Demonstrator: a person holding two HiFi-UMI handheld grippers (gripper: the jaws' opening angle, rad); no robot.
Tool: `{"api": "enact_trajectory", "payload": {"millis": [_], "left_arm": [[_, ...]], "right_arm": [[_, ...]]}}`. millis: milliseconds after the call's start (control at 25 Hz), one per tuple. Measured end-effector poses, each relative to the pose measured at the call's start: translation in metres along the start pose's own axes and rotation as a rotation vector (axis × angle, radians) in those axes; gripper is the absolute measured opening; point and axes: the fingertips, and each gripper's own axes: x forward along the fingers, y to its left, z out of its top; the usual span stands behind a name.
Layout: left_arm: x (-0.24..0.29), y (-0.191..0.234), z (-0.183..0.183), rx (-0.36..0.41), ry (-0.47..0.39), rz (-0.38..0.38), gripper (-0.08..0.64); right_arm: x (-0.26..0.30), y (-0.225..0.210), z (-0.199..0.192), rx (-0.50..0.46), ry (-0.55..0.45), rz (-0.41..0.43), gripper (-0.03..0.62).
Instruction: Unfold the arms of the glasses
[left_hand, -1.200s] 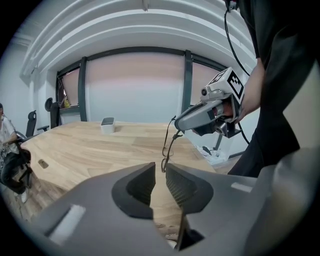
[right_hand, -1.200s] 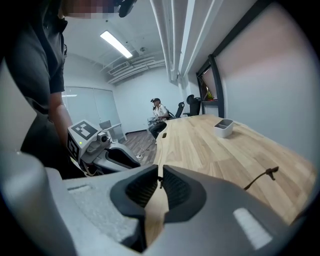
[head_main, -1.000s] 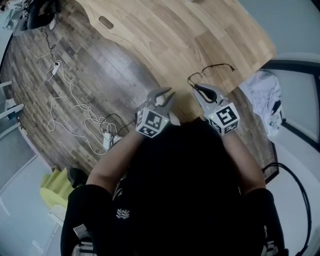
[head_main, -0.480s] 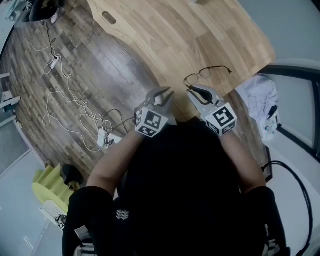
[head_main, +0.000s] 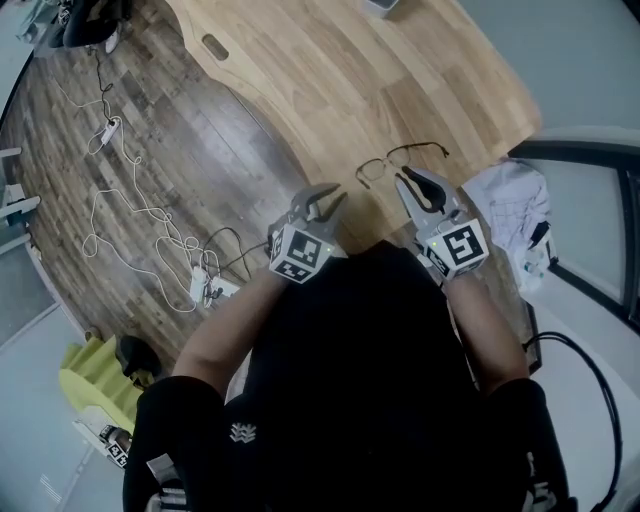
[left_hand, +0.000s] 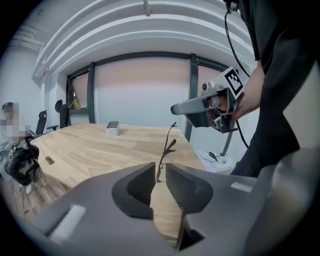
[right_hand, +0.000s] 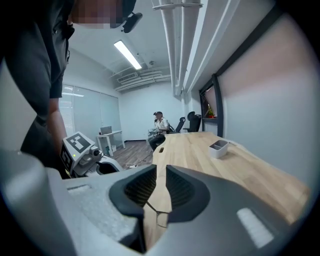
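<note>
Thin black wire-framed glasses (head_main: 398, 160) lie on the light wooden table (head_main: 330, 70), close to its near edge. In the left gripper view one arm of the glasses (left_hand: 168, 145) sticks up just beyond the jaws. My left gripper (head_main: 327, 198) hovers at the table's edge, left of the glasses, jaws a narrow gap apart with nothing between them. My right gripper (head_main: 408, 180) hangs just on the near side of the glasses, its jaws also a little apart. Part of the frame (right_hand: 156, 215) shows below them, and I cannot see it touched.
A small grey box (right_hand: 218, 147) stands farther along the table. A white cloth bundle (head_main: 515, 200) lies off the table's right end beside a dark window frame. Cables and a power strip (head_main: 200, 285) lie on the wooden floor at left. A person (right_hand: 159, 125) sits at the table's far end.
My right gripper has risen and shifted right, off the left lens end of the glasses. The left gripper has stayed put. The glasses stay on the table.
</note>
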Motion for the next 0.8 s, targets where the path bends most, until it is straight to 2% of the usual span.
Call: {"api": "enact_trajectory", "payload": {"millis": [200,360,520,640,800], "left_arm": [[0.001,0.006,0.021,-0.002,-0.037,0.021,0.072],[-0.013,0.025,0.049,-0.059,-0.102,0.098,0.055],[-0.036,0.050,0.091,-0.124,-0.205,0.181,0.011],[-0.046,0.058,0.117,-0.118,-0.263,0.200,0.006],[-0.049,0.063,0.127,-0.103,-0.282,0.212,0.006]], "right_arm": [[-0.019,-0.024,-0.002,0.032,-0.007,-0.074,0.049],[-0.031,-0.034,-0.004,0.054,-0.013,-0.133,0.049],[-0.039,-0.046,0.004,0.087,-0.043,-0.183,0.040],[-0.043,-0.053,0.007,0.103,-0.060,-0.204,0.034],[-0.048,-0.060,0.006,0.144,-0.075,-0.239,0.009]]}}
